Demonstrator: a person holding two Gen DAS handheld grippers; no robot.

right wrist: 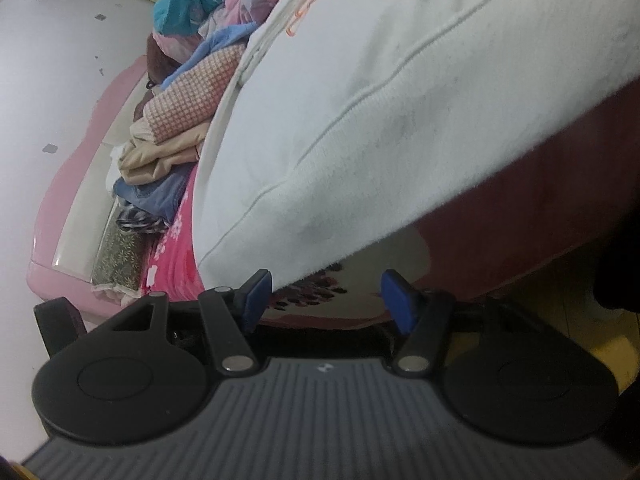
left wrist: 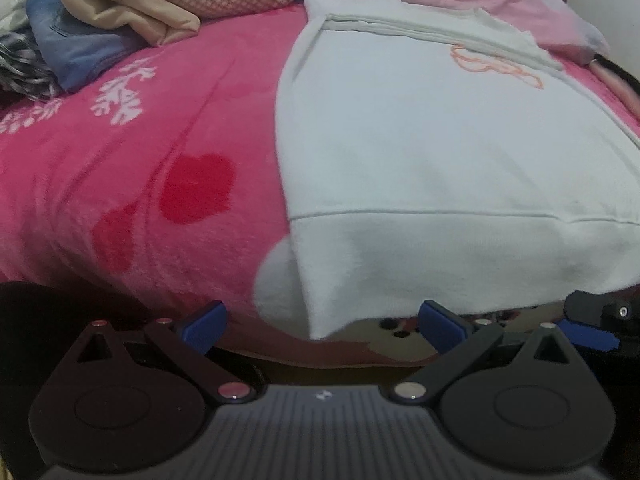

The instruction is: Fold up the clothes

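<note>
L hand-held gripper (left wrist: 322, 326) spread | R (right wrist: 326, 298) spread | white sweatshirt (left wrist: 440, 152) flat, hem near

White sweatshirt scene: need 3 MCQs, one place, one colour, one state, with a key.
1. Where does the white sweatshirt lie relative to the pile of folded clothes in the left wrist view?
A. Right of it
B. Under it
C. Left of it

2. What colour is the blanket under the sweatshirt?
A. Green
B. Pink
C. Grey

3. What state is the left gripper in?
A. Shut on the hem
B. Shut on nothing
C. Open

Key: 1 A, the pile sits far left and the sweatshirt fills the right half. 2 B, pink plush with red hearts. 3 C, its blue pads stand wide apart, with the hem corner hanging between them ungripped.
</note>
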